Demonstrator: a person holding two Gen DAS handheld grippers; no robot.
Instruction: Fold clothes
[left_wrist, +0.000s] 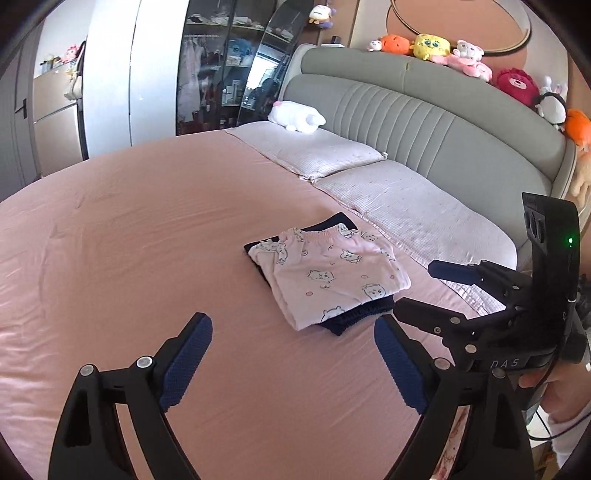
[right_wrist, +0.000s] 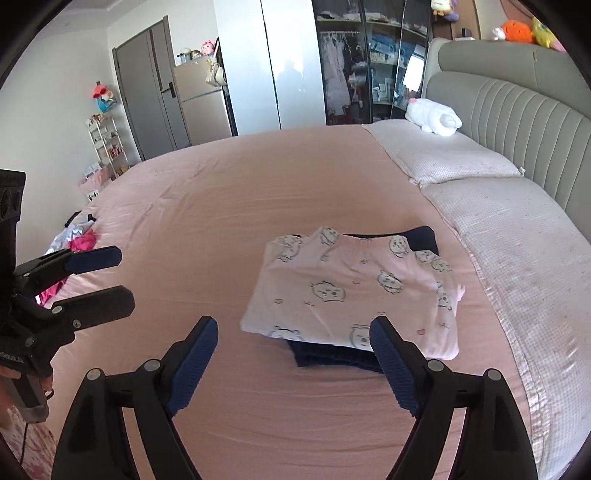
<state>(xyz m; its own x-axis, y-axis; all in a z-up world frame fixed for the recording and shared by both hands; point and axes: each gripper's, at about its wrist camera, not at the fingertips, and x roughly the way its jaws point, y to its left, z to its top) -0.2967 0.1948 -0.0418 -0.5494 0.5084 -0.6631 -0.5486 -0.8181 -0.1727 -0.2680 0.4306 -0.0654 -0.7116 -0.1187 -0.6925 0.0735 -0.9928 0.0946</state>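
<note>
Both grippers hang with jaws wide and empty: the left gripper (left_wrist: 293, 326) over bare pink sheet (left_wrist: 129, 229), the right gripper (right_wrist: 293, 328) at the near edge of the folded pink cartoon-print pajama (right_wrist: 354, 291), stacked on a folded navy garment (right_wrist: 332, 356). The right gripper's body reads "DAS" in the left view. Only the right view shows the unfolded clothes pile (right_wrist: 77, 236) at the bed's far edge.
</note>
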